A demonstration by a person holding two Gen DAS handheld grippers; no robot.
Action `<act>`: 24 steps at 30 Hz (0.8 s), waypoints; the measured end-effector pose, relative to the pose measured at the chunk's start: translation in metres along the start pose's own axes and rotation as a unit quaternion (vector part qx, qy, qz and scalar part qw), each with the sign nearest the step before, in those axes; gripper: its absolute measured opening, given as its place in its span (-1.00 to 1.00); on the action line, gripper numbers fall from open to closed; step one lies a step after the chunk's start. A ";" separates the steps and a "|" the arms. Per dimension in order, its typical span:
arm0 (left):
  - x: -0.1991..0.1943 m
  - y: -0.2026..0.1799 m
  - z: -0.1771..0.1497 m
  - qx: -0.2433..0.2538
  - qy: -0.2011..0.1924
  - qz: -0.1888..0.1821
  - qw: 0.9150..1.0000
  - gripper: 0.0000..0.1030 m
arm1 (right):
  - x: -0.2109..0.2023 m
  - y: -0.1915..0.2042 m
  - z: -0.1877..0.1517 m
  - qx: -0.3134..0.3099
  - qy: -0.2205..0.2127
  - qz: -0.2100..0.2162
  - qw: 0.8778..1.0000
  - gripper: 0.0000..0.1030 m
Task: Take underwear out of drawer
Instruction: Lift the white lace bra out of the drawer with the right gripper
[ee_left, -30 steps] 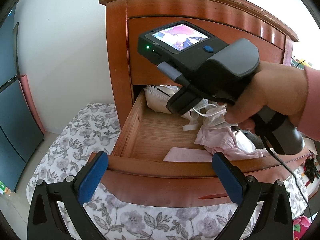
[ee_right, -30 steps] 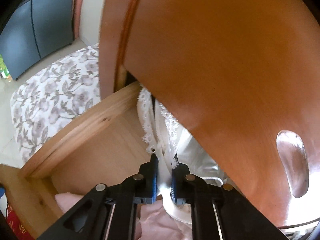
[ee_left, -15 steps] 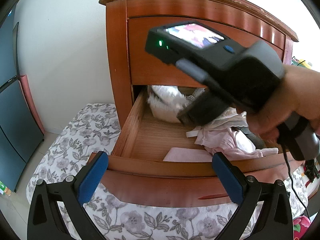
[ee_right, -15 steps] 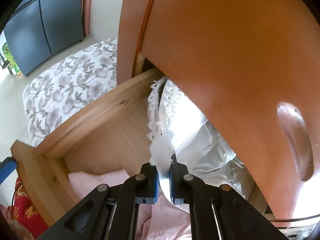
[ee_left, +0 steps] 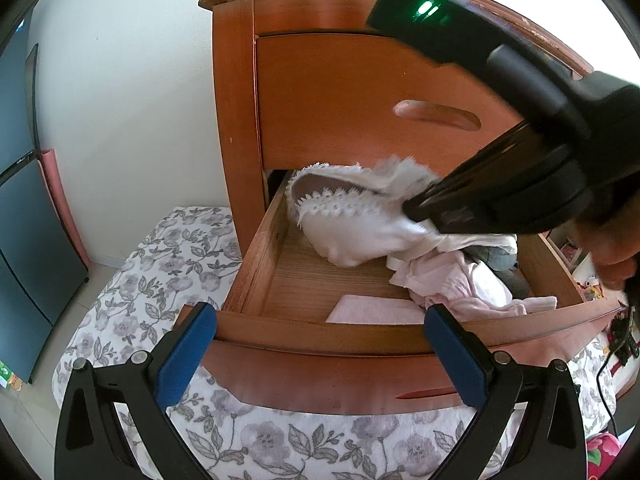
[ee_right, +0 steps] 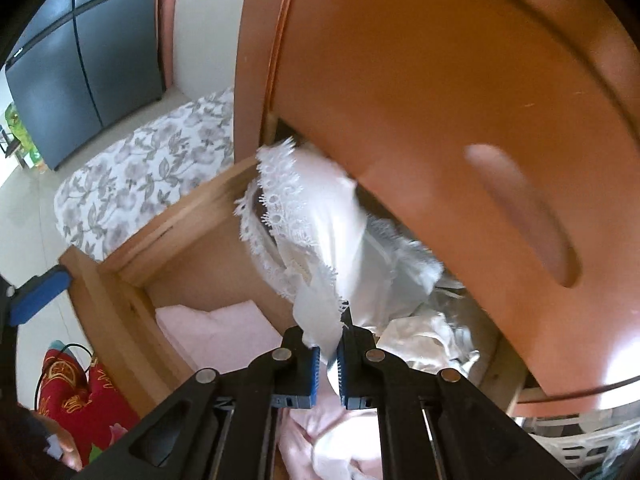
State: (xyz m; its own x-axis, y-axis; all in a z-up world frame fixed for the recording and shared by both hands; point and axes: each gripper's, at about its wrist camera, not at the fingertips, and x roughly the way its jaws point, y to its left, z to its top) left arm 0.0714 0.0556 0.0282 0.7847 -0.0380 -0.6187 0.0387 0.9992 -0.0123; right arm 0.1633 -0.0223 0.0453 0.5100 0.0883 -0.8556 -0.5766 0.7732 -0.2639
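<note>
A white lace-trimmed piece of underwear [ee_left: 352, 220] hangs above the back left of the open wooden drawer [ee_left: 248, 264], partly lifted off the drawer floor. My right gripper [ee_left: 416, 212] comes in from the right and is shut on its lace edge. In the right wrist view the blue pads pinch the white fabric at the right gripper [ee_right: 326, 332], and the underwear [ee_right: 320, 248] stretches from there toward the gap under the upper drawer. My left gripper [ee_left: 320, 316] stands open in front of the drawer's front board, with nothing between its fingers.
A crumpled pile of pink and white clothes [ee_left: 460, 284] fills the drawer's right side, and a folded pink cloth [ee_left: 372, 310] lies at its front. The closed upper drawer front [ee_left: 340, 100] overhangs the back. Floral bedding [ee_left: 168, 264] lies below left, beside a dark cabinet [ee_left: 24, 220].
My right gripper has risen and drawn back toward the drawer's front, pulling the white underwear out from under the upper drawer and off the drawer floor. My left gripper has stayed still.
</note>
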 end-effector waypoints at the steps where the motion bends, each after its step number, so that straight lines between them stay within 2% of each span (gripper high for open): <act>1: 0.000 0.000 0.000 0.000 0.000 0.000 1.000 1.00 | -0.006 -0.002 -0.002 0.001 -0.005 -0.005 1.000 -0.86; 12: 0.000 0.000 0.000 0.000 0.000 0.000 1.000 1.00 | -0.064 -0.032 -0.006 0.065 -0.061 -0.024 0.996 -0.86; 24: 0.000 0.000 0.000 0.001 0.000 0.000 1.000 1.00 | -0.147 -0.059 -0.017 0.122 -0.144 -0.030 0.981 -0.87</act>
State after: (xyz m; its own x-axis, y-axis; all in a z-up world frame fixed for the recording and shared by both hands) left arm 0.0713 0.0557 0.0281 0.7848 -0.0388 -0.6185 0.0400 0.9991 -0.0119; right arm 0.1116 -0.0919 0.1785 0.7182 0.1855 -0.6707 -0.3879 0.9069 -0.1646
